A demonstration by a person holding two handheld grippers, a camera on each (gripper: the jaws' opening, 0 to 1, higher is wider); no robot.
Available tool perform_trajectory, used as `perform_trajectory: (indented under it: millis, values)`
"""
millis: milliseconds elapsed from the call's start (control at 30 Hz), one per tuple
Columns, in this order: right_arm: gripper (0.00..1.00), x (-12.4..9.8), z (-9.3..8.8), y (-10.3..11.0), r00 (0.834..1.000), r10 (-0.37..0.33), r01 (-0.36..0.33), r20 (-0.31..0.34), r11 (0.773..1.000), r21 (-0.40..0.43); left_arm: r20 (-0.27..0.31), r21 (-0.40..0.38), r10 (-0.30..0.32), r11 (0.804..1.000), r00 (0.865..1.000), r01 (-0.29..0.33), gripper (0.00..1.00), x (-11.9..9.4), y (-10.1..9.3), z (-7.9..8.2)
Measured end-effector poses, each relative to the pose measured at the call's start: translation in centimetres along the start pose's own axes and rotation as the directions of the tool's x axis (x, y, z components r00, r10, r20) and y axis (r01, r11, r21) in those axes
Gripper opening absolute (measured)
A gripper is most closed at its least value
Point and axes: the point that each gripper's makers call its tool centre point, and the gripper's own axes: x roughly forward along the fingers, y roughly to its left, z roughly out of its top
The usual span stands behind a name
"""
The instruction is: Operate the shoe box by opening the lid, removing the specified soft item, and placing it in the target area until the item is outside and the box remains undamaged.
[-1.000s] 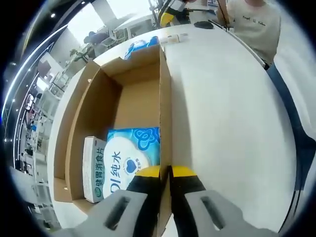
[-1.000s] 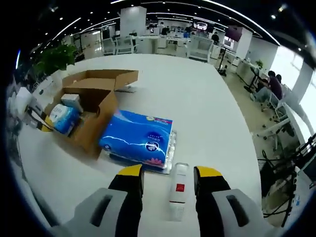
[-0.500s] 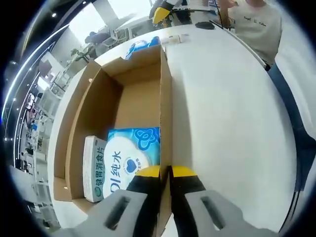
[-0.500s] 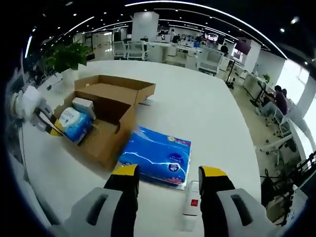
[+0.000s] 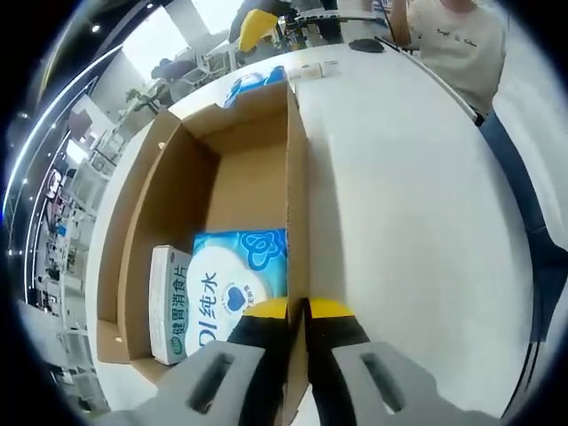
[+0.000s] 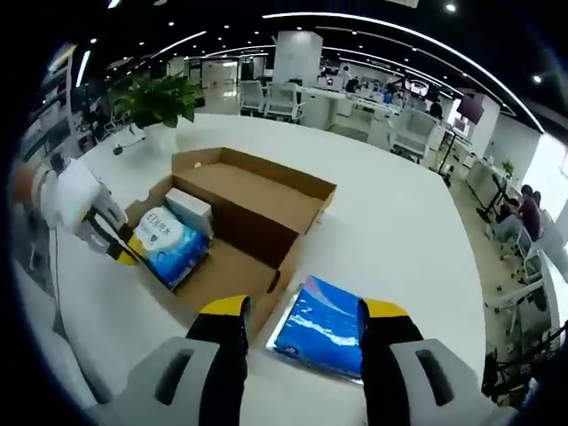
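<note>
Our right gripper (image 6: pixel 302 312) has swung over the box (image 6: pixel 257 209), jaws wide; left gripper (image 5: pixel 297 309) pinches its wall.

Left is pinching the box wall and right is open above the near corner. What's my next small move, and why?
Probably ease the right gripper, jaws open, forward over the box toward the blue wipes pack. The lid is already open, the pack lies exposed beside a small white carton, and the left gripper is shut on the box wall, steadying it.
</note>
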Motion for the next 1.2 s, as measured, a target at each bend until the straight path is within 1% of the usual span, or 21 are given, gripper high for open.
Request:
perform_trajectory:
  millis: [133, 333, 533, 667, 1000, 1200]
  values:
    - [0.49, 0.5, 1.4, 1.3, 1.0, 0.023, -0.023, 0.014, 0.999, -0.025, 0.0, -0.002, -0.004, 1.0, 1.0, 0.004, 0.04, 0.1, 0.0, 0.0]
    - [0.49, 0.8, 2.8, 2.4, 0.999, 0.041, -0.04, 0.026, 0.998, -0.057, -0.001, -0.003, 0.003, 1.0, 1.0, -0.003, 0.05, 0.1, 0.0, -0.1]
    - [0.49, 1.1, 4.9, 4.1, 0.996, 0.068, -0.063, 0.053, 0.994, -0.092, 0.0, -0.009, 0.006, 1.0, 1.0, -0.006, 0.05, 0.0, 0.0, 0.0]
    - [0.49, 1.4, 5.4, 4.8, 0.995, 0.081, -0.074, 0.058, 0.991, -0.112, -0.001, -0.008, 0.004, 1.0, 1.0, -0.004, 0.05, 0.0, 0.0, 0.0]
    - [0.49, 1.3, 6.5, 5.8, 0.993, 0.094, -0.084, 0.068, 0.986, -0.142, -0.003, -0.005, 0.006, 1.0, 1.0, -0.006, 0.05, 0.0, 0.0, 0.0]
    - [0.49, 1.7, 7.4, 7.2, 0.991, 0.11, -0.096, 0.075, 0.981, -0.166, -0.003, -0.001, 0.008, 1.0, 1.0, -0.008, 0.05, 0.0, 0.0, 0.0]
